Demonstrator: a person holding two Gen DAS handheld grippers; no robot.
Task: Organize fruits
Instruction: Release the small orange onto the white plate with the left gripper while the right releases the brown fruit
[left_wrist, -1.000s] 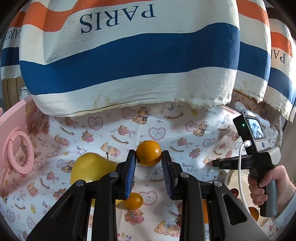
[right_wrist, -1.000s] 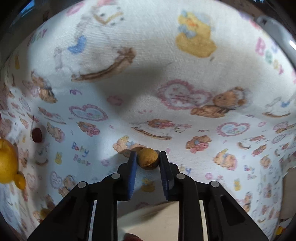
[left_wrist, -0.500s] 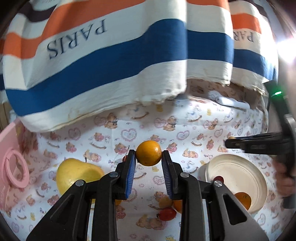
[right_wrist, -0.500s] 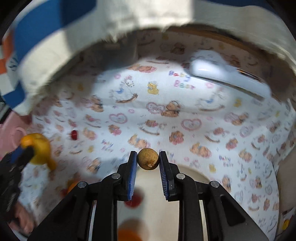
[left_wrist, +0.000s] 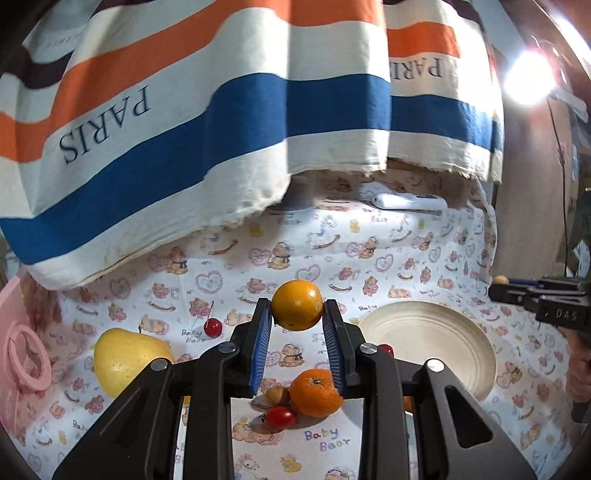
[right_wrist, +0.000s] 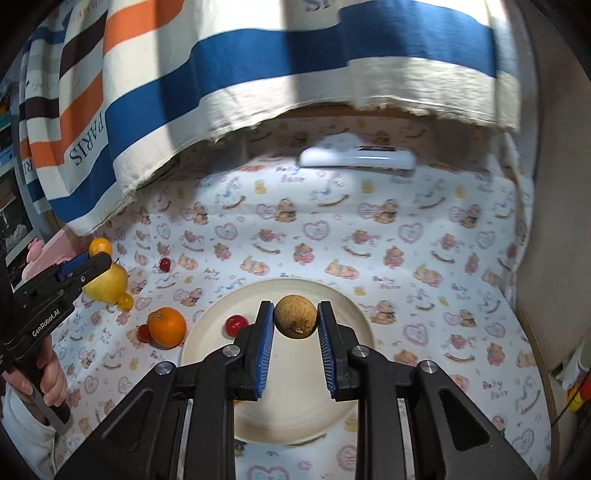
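Striped cloth (left_wrist: 221, 110) printed PARIS hangs beyond my fingers, over a tabletop (right_wrist: 424, 258) covered in a teddy-bear print. My left gripper (left_wrist: 297, 314) has its 2 fingers clamped on a small orange (left_wrist: 297, 304), held up off the tabletop. Under those fingers, on the cloth, lie a larger orange (left_wrist: 314, 391), a cherry tomato (left_wrist: 280, 416) touching it, and a small brown fruit (left_wrist: 277, 394) just beside both. Left of my left fingers sits a yellow pear (left_wrist: 125, 360), with a cherry (left_wrist: 213, 326) near it. To the right of them is a cream plate (left_wrist: 436, 339), and a pink holder (left_wrist: 22, 354) stands at the far left edge.

My right gripper (right_wrist: 295, 321) has its fingers clamped on a brown round fruit (right_wrist: 295, 315), held above the plate's middle. A red fruit (right_wrist: 236, 324) rests on the plate, just left of my right fingers. A white device (right_wrist: 356, 158) lies far ahead of them, at the back of the tabletop.
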